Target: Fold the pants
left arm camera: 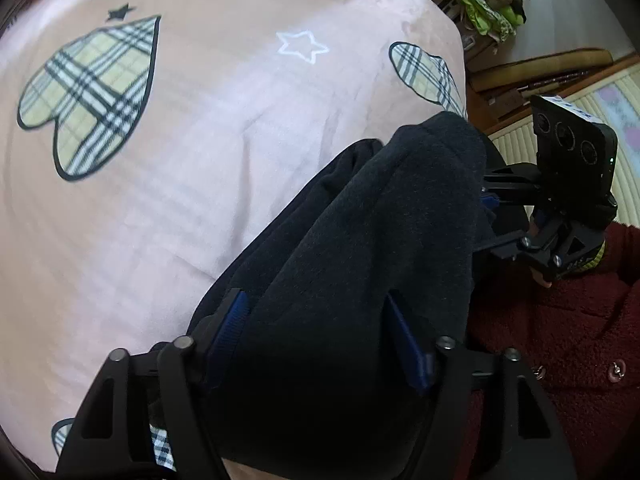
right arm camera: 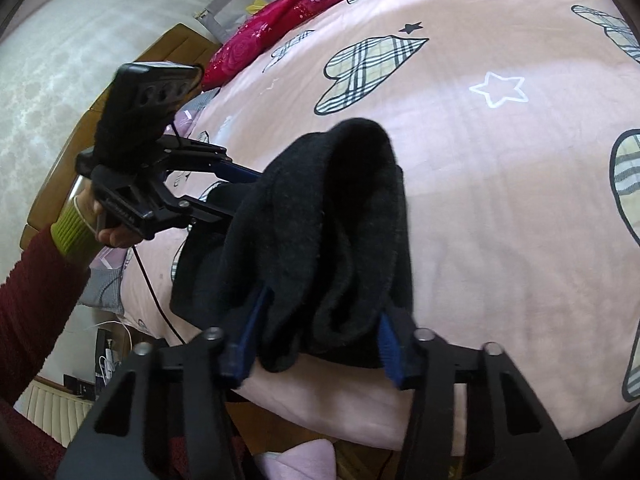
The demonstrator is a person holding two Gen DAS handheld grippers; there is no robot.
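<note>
Dark fleece pants (left arm camera: 380, 220) lie bunched on the pink bed cover (left arm camera: 160, 220) near its edge. My left gripper (left arm camera: 316, 312) points down over one end; its jaws stand wide and the fabric fills the gap between the blue pads (left arm camera: 230, 320). In the right wrist view the same pants (right arm camera: 320, 208) rise in a thick fold, and my right gripper (right arm camera: 320, 320) is shut on it, its pads (right arm camera: 386, 340) pinching the cloth. The left gripper (right arm camera: 236, 192) reaches into the pants from the left. The right gripper (left arm camera: 482, 212) is partly hidden behind the fabric.
The cover (right arm camera: 500, 200) has plaid hearts and stars. A red floral quilt (right arm camera: 280, 12) lies at the bed's far end. A black cable (right arm camera: 152, 292) hangs off the bed edge. A person's red sleeve (left arm camera: 560, 340) is close by. A pile of clothes (left arm camera: 488, 0) and a radiator (left arm camera: 516, 140) stand beyond.
</note>
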